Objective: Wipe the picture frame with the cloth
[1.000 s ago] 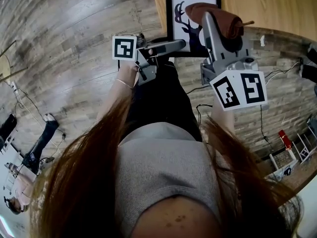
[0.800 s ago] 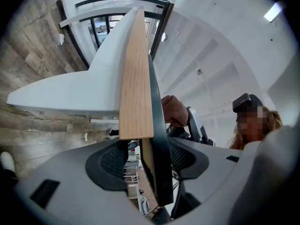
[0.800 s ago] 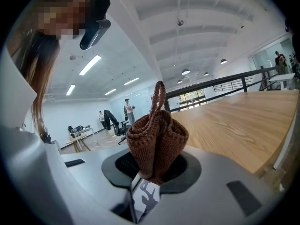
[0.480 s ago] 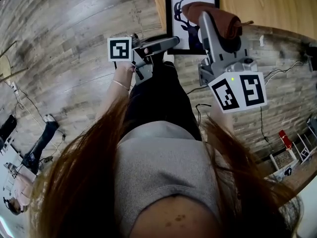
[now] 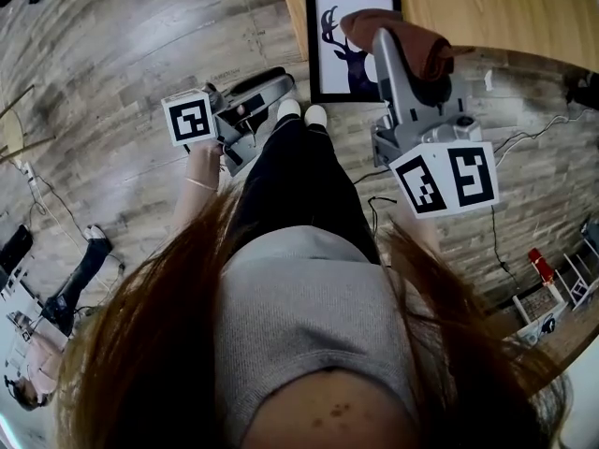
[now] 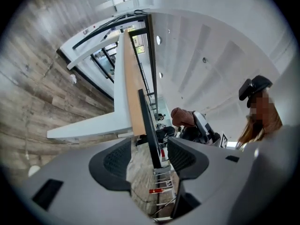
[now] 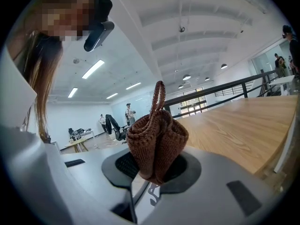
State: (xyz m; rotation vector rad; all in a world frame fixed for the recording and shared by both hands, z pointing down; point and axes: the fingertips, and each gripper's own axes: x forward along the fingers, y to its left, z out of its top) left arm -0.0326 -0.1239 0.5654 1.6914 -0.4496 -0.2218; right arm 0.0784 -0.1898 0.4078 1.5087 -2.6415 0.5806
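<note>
Seen from above, the left gripper (image 5: pixel 278 84) has drawn back toward the upper left, jaws apart and clear of the picture frame (image 5: pixel 329 64) at top centre on the table (image 5: pixel 496 7), leaving the right gripper (image 5: pixel 379 34), clamped on the brown cloth (image 5: pixel 426 50), over it, apparently ready to wipe.
</note>
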